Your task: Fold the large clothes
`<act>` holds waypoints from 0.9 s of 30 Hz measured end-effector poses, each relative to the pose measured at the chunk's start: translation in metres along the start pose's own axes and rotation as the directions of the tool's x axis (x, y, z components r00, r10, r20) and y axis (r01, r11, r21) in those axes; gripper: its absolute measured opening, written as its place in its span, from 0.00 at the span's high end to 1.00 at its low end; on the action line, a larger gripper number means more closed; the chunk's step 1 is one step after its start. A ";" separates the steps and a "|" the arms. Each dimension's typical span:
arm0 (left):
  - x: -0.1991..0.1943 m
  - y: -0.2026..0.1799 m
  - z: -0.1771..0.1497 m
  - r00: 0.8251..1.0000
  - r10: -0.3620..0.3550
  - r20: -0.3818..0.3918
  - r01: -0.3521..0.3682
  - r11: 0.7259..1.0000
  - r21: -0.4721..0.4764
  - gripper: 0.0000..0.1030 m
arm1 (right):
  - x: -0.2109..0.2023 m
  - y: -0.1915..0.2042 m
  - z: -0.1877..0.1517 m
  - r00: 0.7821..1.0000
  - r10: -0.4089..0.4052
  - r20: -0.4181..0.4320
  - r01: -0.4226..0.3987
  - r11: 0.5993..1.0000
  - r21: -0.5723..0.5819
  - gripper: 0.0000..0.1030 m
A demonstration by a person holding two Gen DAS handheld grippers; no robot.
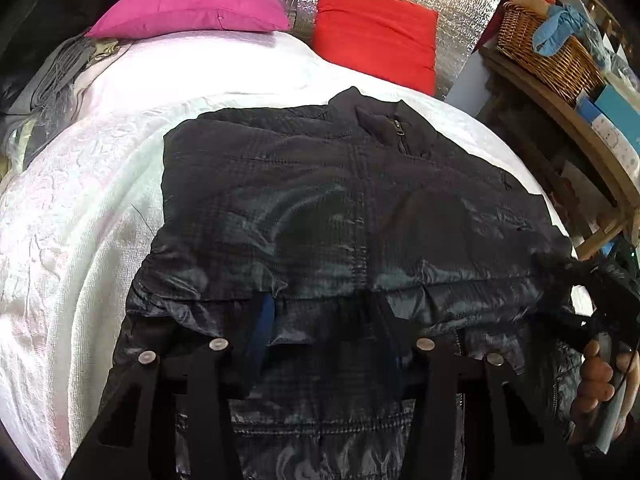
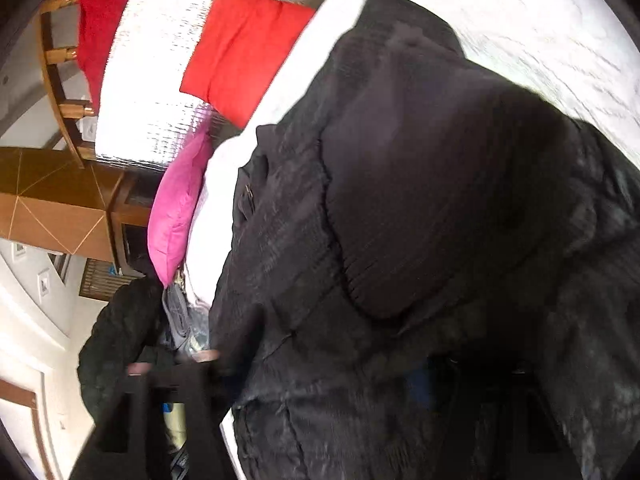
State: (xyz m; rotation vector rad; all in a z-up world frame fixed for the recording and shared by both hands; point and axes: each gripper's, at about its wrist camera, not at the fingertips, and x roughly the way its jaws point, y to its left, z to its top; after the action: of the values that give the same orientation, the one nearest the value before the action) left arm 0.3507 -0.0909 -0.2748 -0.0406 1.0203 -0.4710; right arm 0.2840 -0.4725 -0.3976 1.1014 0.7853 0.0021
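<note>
A black quilted jacket [image 1: 340, 208] lies on a white bedspread [image 1: 80, 220], collar and zipper at the far end. My left gripper [image 1: 324, 320] is at the near hem, fingers buried in the fabric, and looks shut on a raised fold of it. In the right wrist view the jacket [image 2: 420, 200] fills the frame, its ribbed cuff or hem draped over the gripper. My right gripper [image 2: 460, 380] is mostly hidden under the cloth and seems shut on it. The right gripper and the hand holding it also show at the left wrist view's right edge [image 1: 608, 340], holding the jacket's side.
A pink pillow [image 1: 188, 10] and a red pillow [image 1: 376, 36] lie at the bed's head against a silver foil panel [image 1: 452, 4]. A wicker basket [image 1: 548, 52] stands on a wooden shelf at right. Grey clothes [image 1: 52, 80] are piled at the bed's left.
</note>
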 end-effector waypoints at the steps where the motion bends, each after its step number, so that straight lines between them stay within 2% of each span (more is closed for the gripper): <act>1: 0.000 0.000 0.000 1.000 -0.002 -0.001 0.002 1.000 0.003 0.57 | -0.001 0.004 0.001 1.000 -0.021 0.001 0.021 1.000 -0.021 0.74; 3: -0.003 0.003 0.000 1.000 -0.012 -0.003 0.012 1.000 0.001 0.63 | -0.008 0.014 0.000 0.999 -0.031 0.034 0.033 0.997 -0.066 0.80; 7: -0.013 0.004 -0.001 0.999 -0.037 -0.002 0.037 0.999 -0.017 0.65 | -0.043 0.041 0.002 0.991 0.003 0.133 0.022 0.982 -0.187 0.82; 9: -0.016 0.006 -0.004 0.999 -0.031 -0.019 0.031 0.999 -0.039 0.65 | -0.049 0.040 -0.001 0.991 -0.017 0.136 0.044 0.979 -0.197 0.82; 11: -0.020 0.011 -0.007 0.999 -0.033 -0.035 0.030 0.997 -0.071 0.64 | -0.038 0.027 -0.001 0.993 -0.079 0.082 0.092 0.982 -0.163 0.82; 13: -0.026 0.021 -0.013 0.997 -0.049 -0.053 0.042 0.990 -0.132 0.56 | -0.028 0.014 0.002 0.996 -0.093 0.005 0.093 0.989 -0.115 0.79; 15: -0.031 0.029 -0.019 0.994 -0.084 -0.064 0.071 0.979 -0.192 0.38 | -0.031 0.006 0.006 0.998 -0.049 -0.037 0.047 0.997 -0.058 0.76; 16: -0.033 0.033 -0.021 0.992 -0.104 -0.071 0.086 0.972 -0.220 0.35 | -0.033 0.008 0.008 0.998 -0.038 -0.043 0.035 0.998 -0.055 0.71; 17: -0.033 0.038 -0.024 0.987 -0.141 -0.079 0.116 0.959 -0.260 0.34 | -0.039 0.011 0.009 0.999 -0.027 -0.036 0.024 0.998 -0.064 0.64; 18: -0.034 0.041 -0.028 0.983 -0.166 -0.080 0.138 0.949 -0.283 0.31 | -0.045 0.011 0.009 0.999 -0.019 -0.026 0.018 0.997 -0.070 0.38; 19: -0.031 0.045 -0.030 0.976 -0.200 -0.082 0.164 0.934 -0.317 0.29 | -0.051 0.012 0.008 1.000 -0.005 -0.011 0.004 0.998 -0.070 0.19; 21: -0.023 0.052 -0.031 0.969 -0.232 -0.087 0.183 0.907 -0.380 0.26 | -0.057 0.010 0.007 0.999 0.035 0.011 -0.034 0.998 -0.047 0.18; 26: -0.001 0.071 -0.025 0.951 -0.308 -0.020 0.250 0.807 -0.534 0.26 | -0.053 0.005 0.007 1.000 0.014 0.005 -0.014 0.999 -0.052 0.19; 27: 0.003 0.074 -0.024 0.945 -0.328 0.002 0.272 0.780 -0.563 0.26 | -0.050 0.002 0.007 1.000 0.001 0.000 -0.001 0.999 -0.033 0.20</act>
State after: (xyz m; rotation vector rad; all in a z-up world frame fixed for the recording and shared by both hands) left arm 0.3588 -0.0212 -0.3080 -0.7265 1.2275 -0.4517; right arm 0.2522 -0.4957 -0.3663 1.0701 0.7823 0.0160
